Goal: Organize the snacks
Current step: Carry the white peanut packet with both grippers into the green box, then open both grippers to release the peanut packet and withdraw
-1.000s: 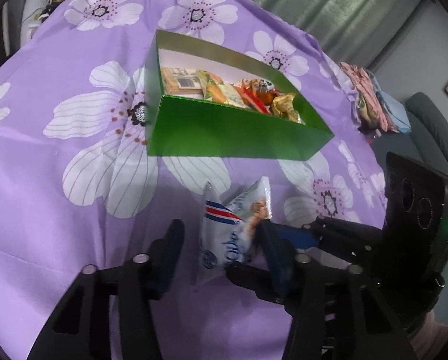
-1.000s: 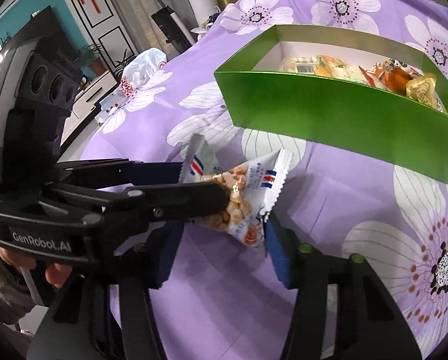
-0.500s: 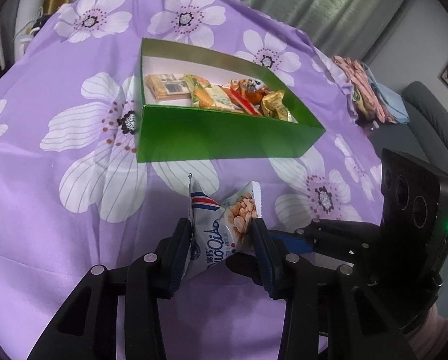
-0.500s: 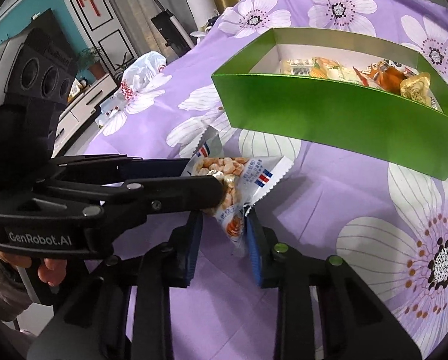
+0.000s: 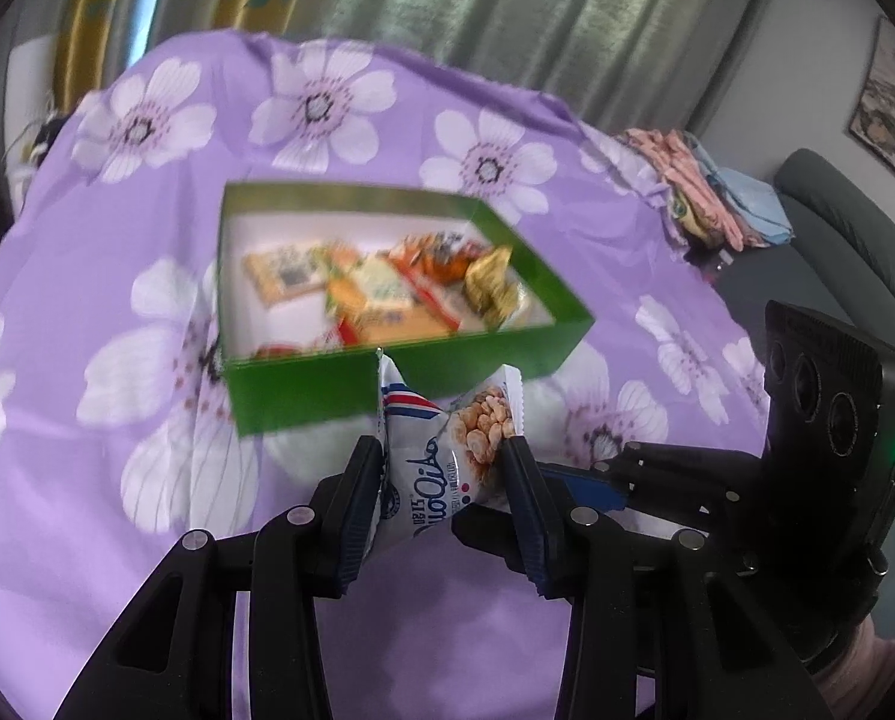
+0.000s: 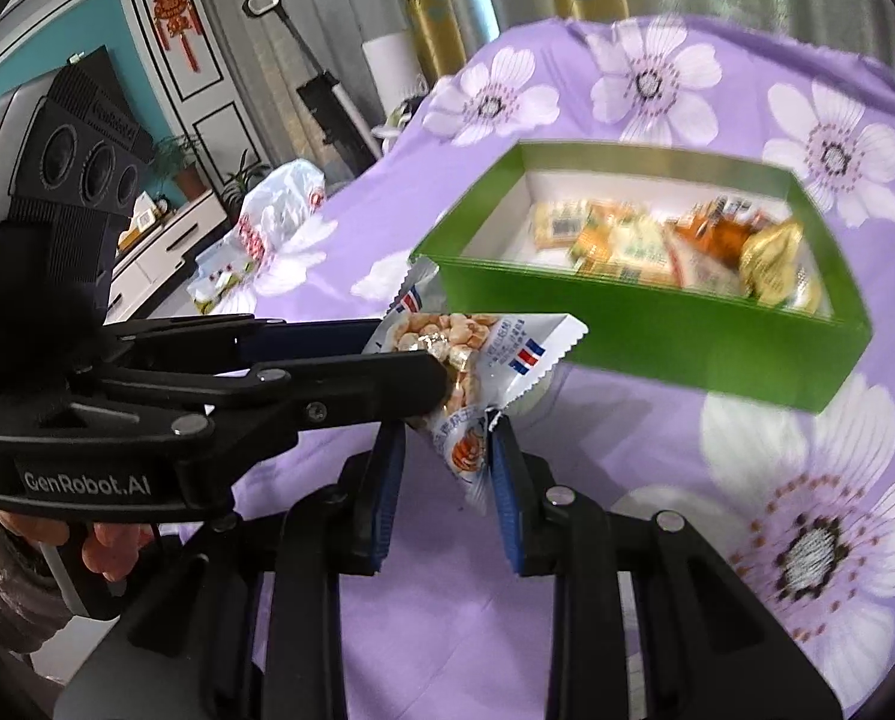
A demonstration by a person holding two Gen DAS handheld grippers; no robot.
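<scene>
Both the left gripper point(image 5: 444, 468) and right gripper point(image 6: 444, 450) are clenching their jaws on one crinkled white foil peanut packet point(image 5: 441, 450). It is hanging above the purple flowered table point(image 5: 117, 540), just before the open green cardboard box point(image 5: 303, 390) of snacks.

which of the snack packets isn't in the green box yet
The white peanut packet, pinched by both the left gripper and right gripper; the others lie inside the green box.

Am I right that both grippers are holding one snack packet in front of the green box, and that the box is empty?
Not quite. Both grippers do hold the one snack packet in front of the green box, but the box is not empty: the left wrist view shows several wrapped snacks lying inside it, and the right wrist view shows the same.
</scene>
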